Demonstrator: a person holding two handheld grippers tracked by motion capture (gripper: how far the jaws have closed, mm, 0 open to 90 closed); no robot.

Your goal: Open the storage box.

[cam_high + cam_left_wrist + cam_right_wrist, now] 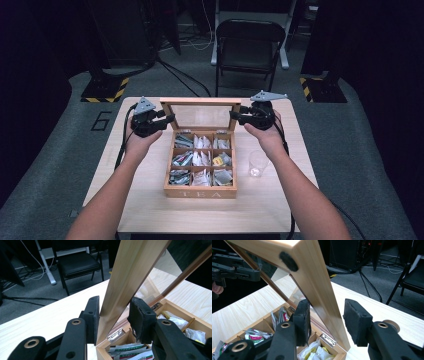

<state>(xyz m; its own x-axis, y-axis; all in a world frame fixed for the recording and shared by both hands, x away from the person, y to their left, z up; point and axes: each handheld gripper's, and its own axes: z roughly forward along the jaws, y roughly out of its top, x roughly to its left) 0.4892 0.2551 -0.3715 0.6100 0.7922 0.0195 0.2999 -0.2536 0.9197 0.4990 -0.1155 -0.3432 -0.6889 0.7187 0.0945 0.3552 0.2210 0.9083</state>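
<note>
A wooden tea box (200, 192) stands mid-table, its compartments full of tea bags (201, 159). Its glass-paned lid (200, 101) is raised upright at the back. My left gripper (170, 119) reaches in from the left at the lid's left edge. In the left gripper view the lid's wooden frame (130, 270) runs between both pads of the left gripper (113, 315), which press on it. My right gripper (234, 115) is at the lid's right edge. In its own view the right gripper (325, 315) straddles the frame (312, 272): one pad lies against it, and a sliver of table shows beside the other.
A clear plastic cup (257, 163) stands right of the box, close to my right wrist. The light wooden table (150, 200) has bare room in front of and to the left of the box. A black folding chair (248, 45) stands beyond the far edge.
</note>
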